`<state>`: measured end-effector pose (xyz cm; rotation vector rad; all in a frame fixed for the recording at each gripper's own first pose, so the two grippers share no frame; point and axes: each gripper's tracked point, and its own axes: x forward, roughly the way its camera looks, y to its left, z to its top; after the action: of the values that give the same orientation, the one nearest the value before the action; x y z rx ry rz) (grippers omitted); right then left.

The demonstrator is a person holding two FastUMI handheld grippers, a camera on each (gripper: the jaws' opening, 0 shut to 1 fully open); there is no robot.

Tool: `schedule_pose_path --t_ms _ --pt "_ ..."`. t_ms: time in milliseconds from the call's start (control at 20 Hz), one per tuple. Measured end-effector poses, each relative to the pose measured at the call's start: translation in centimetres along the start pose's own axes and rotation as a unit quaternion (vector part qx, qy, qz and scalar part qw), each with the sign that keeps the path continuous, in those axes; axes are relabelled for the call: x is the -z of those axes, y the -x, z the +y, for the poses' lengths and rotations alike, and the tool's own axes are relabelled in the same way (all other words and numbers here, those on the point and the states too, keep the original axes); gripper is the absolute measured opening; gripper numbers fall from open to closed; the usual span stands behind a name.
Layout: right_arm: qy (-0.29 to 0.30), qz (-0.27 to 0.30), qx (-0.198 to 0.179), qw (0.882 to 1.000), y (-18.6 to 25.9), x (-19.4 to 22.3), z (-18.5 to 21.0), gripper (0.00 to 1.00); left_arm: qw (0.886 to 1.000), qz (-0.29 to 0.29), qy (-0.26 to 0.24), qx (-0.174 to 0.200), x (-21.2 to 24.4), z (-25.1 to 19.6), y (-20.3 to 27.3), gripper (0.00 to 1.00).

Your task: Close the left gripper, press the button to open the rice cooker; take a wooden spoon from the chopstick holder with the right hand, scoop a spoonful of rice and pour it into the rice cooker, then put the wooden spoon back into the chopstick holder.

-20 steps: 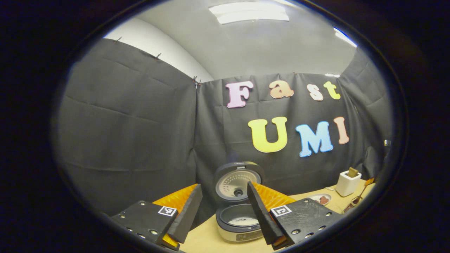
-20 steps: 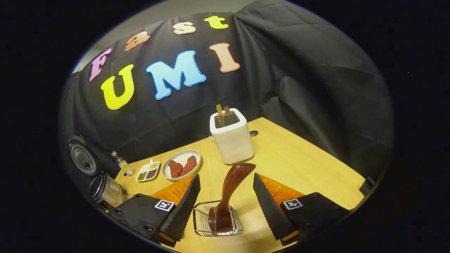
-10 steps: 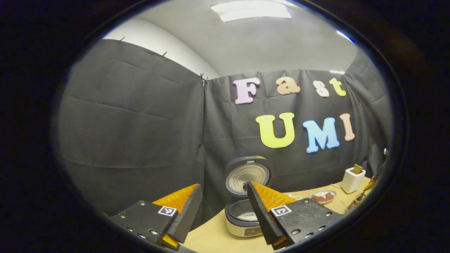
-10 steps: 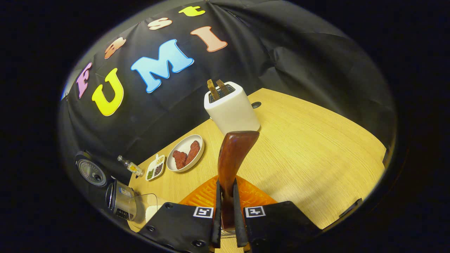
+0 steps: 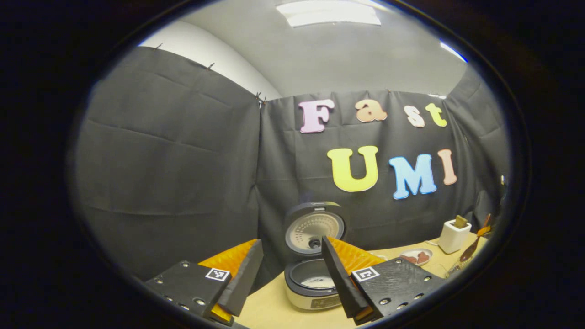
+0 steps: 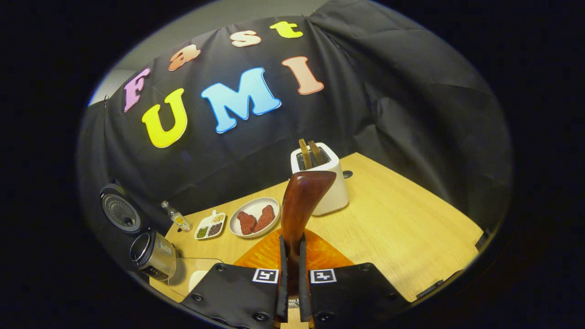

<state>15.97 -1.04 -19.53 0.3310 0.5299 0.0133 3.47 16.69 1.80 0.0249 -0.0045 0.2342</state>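
In the right gripper view my right gripper (image 6: 292, 283) is shut on the handle of the dark wooden spoon (image 6: 299, 205), which stands upright between its fingers; the spoon's bowl is hidden below them. The rice cooker (image 6: 148, 253) sits at the far left with its lid (image 6: 121, 212) up. A clear container holding white rice (image 6: 187, 278) stands just in front of it. In the left gripper view my left gripper (image 5: 291, 242) is open and holds nothing. It hangs in front of the open rice cooker (image 5: 313, 278), whose inner pot shows. The wooden spoon (image 5: 471, 249) appears small at the far right.
A white toaster (image 6: 322, 183) with two slices stands behind the spoon. Left of it are a plate of meat (image 6: 254, 215), a divided seasoning dish (image 6: 209, 226) and a small bottle (image 6: 178, 219). The wooden table (image 6: 411, 228) stretches bare to the right, ending at the black cloth.
One second ago my right gripper stood open around the spoon in the wire holder; it then shut on the handle and has since lifted with it. My left gripper stays open, barely shifting.
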Motion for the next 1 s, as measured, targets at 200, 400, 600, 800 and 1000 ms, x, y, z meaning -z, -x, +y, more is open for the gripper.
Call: schedule_pose_path --t_ms 200,400,600,800,1000 --pt "0.022 -0.035 -0.028 0.999 1.4 -2.7 3.7 0.11 1.000 0.003 0.007 0.008 0.7 0.0 -0.4 0.82" --pt "0.053 -0.046 -0.059 0.996 2.3 -3.3 7.9 0.11 1.000 0.008 0.010 0.007 1.1 1.0 -0.6 0.80" --pt "0.094 -0.049 -0.087 0.990 2.8 -2.5 12.2 0.11 1.000 0.013 0.012 0.003 1.7 2.4 -0.8 0.82" --pt "0.137 -0.044 -0.110 0.984 2.8 -0.4 16.1 0.11 1.000 0.013 0.011 -0.001 2.0 3.9 -0.9 0.80" --pt "0.171 -0.030 -0.113 0.978 2.1 2.2 18.2 0.11 1.000 0.019 0.013 -0.009 2.6 5.6 -1.4 0.80"
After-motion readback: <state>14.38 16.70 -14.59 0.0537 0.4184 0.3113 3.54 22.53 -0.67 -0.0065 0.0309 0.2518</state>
